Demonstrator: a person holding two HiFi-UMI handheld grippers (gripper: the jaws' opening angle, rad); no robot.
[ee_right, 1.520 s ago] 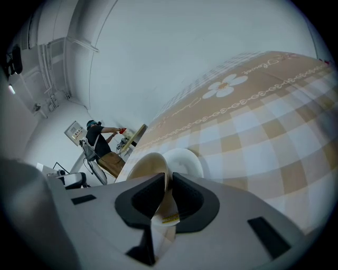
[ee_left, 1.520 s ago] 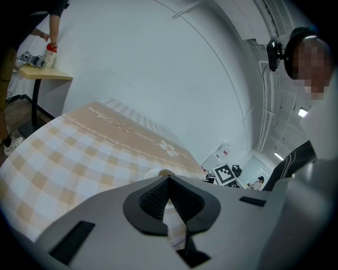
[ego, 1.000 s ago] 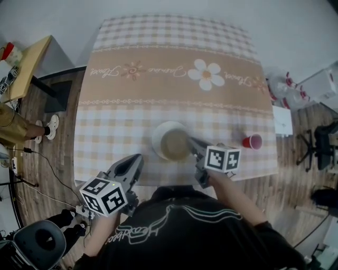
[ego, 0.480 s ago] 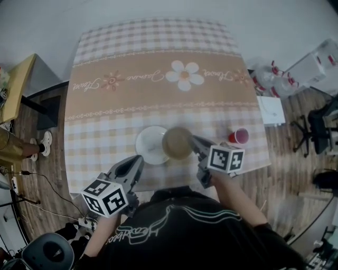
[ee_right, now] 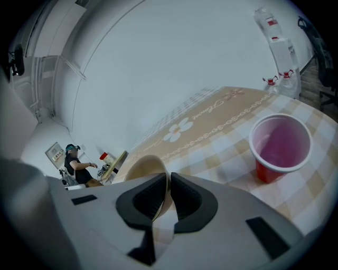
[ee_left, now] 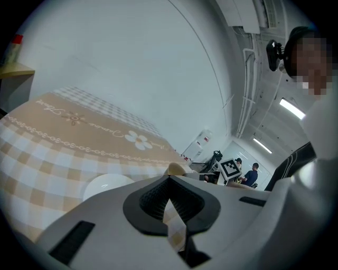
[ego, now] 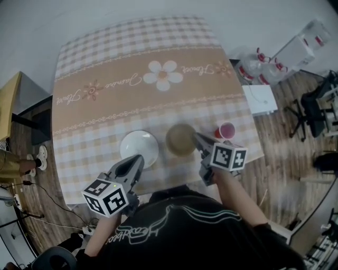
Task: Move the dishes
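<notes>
Clamping the rim of the tan round bowl (ego: pixel 180 140), the right hand-held gripper (ego: pixel 196 138) sits between the white round plate (ego: pixel 139 148) and the red plastic cup (ego: pixel 226 130) on the checked-cloth desk (ego: pixel 132 105). The left hand-held gripper (ego: pixel 138 160) is near the plate, jaws together, empty.

A table (ego: pixel 105 113) in a beige checked cloth with a daisy band stands against a pale grey wall (ego: pixel 158 8). Wood-plank floor (ego: pixel 285 174) lies around it. A yellow wooden side table (ego: pixel 8 105) is off its left edge, a black office chair (ego: pixel 311 111) off its right. Strip lights (ee_left: pixel 292 108) glow overhead.

Finishes I can make out
Matt cloth tablecloth (ego: pixel 132 105), glossy white plate (ego: pixel 138 147), matt tan bowl (ego: pixel 180 140), smooth red plastic cup (ego: pixel 226 130).
</notes>
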